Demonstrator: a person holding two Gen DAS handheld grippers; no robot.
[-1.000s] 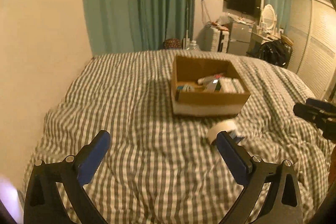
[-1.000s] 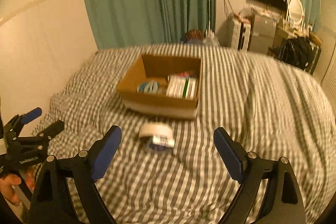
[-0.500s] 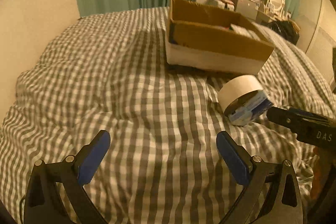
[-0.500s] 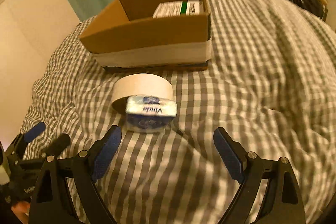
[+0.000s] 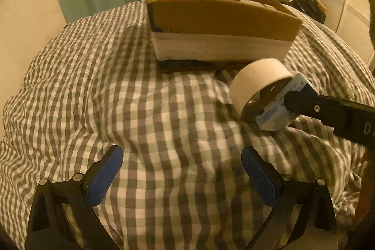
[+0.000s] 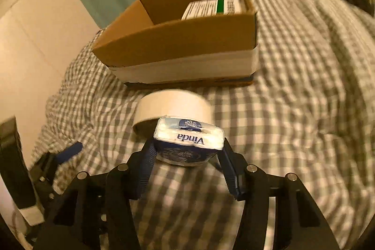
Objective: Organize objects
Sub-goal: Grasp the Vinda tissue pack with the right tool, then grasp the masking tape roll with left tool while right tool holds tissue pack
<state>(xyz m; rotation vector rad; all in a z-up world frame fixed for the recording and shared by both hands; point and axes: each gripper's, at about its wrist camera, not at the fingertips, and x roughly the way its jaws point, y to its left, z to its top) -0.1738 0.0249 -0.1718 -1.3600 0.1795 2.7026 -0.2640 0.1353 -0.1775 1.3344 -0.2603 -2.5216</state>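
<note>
Step in hand: pickup; right gripper (image 6: 188, 149) is clamped on the one tissue pack (image 6: 188, 141), which lies on the checked bedcover (image 6: 293, 109) against the one tape roll (image 6: 174, 107), just before the one cardboard box (image 6: 178, 39). Left gripper (image 5: 181, 170) hovers wide open, holding nothing; next move likely calls for a lift clear of the roll and over the box wall.

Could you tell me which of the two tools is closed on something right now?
The right tool: it grips the blue Vinda tissue pack beside the tape roll. The left tool is open and holds nothing.
</note>
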